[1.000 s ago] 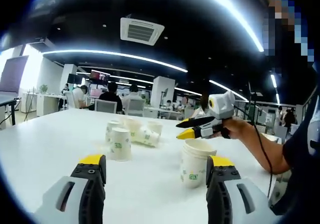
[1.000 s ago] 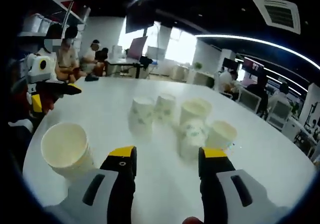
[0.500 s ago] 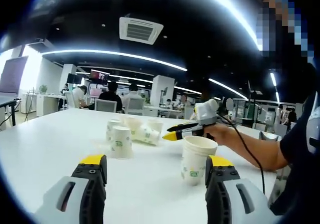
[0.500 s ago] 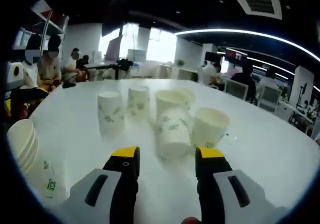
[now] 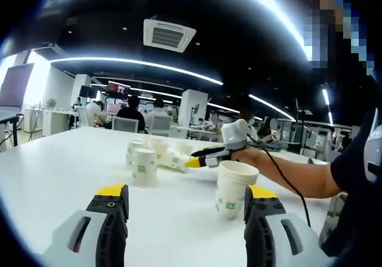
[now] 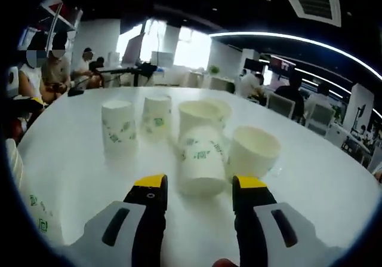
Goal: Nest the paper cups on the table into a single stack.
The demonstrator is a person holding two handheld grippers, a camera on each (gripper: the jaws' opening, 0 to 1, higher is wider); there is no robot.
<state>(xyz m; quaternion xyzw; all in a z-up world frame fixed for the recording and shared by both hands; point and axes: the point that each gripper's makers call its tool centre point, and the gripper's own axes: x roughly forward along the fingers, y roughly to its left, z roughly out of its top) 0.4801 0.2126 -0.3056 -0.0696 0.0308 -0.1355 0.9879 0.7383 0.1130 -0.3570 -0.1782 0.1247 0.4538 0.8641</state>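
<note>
Paper cups [image 6: 179,135] stand clustered on the white table [image 6: 316,189]. Right gripper [image 6: 195,186]: jaws spread, empty, just short of the nearest inverted cup [image 6: 201,166]. Left gripper [image 5: 185,198]: spread, empty, beside the started stack [image 5: 234,189]. Step: approach for pickup. Next: advance, close on cup.
</note>
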